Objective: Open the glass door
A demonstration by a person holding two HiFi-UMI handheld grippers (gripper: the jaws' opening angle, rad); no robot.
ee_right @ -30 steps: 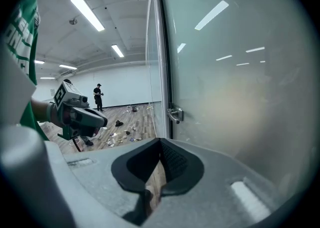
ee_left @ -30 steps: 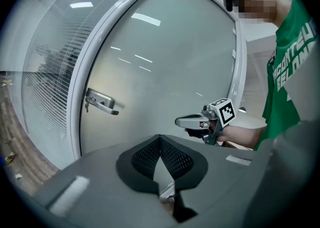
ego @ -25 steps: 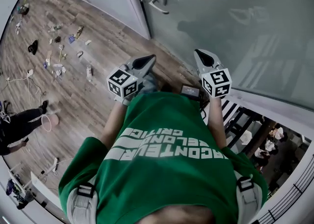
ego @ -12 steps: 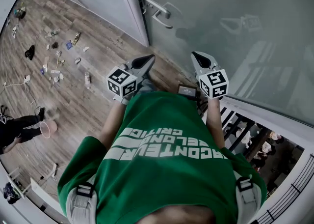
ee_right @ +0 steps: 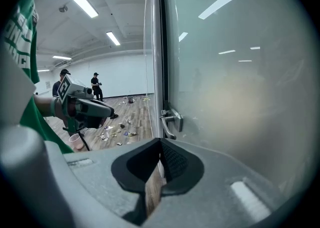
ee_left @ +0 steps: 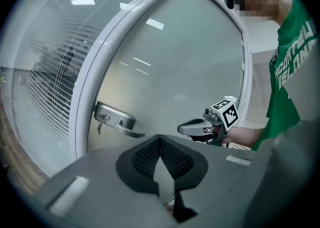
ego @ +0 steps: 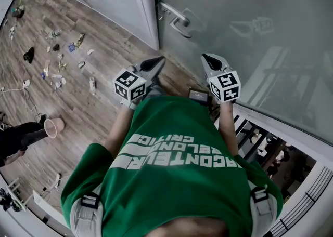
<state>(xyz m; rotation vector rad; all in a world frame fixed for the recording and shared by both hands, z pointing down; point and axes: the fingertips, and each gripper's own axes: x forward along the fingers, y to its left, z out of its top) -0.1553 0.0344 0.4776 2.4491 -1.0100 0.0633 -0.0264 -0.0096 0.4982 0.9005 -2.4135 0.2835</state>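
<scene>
While the person in the green shirt (ego: 177, 168) is standing close up to the glass, both grippers are hovering out in front, side by side and apart from each other. The left gripper (ego: 155, 63) is showing its jaws pressed together with nothing between them, tip aiming toward the handle. The right gripper (ego: 210, 59) is doing the same: jaws clenched on nothing, pointing at the frosted pane. Neither one is touching anything. Beyond the tips, the door (ego: 250, 28) is sitting closed against its white frame (ego: 145, 7), and its metal lever handle (ego: 176, 16) is jutting out near that edge, well clear of both grippers. From the left gripper view, a small key (ee_left: 99, 126) is dangling under the lock. Farther off to the left, the wood floor (ego: 104, 111) is carrying scattered bits, a pink bucket (ego: 53, 126) is standing there, and a person in black (ego: 18, 138) is crouching at the edge.
</scene>
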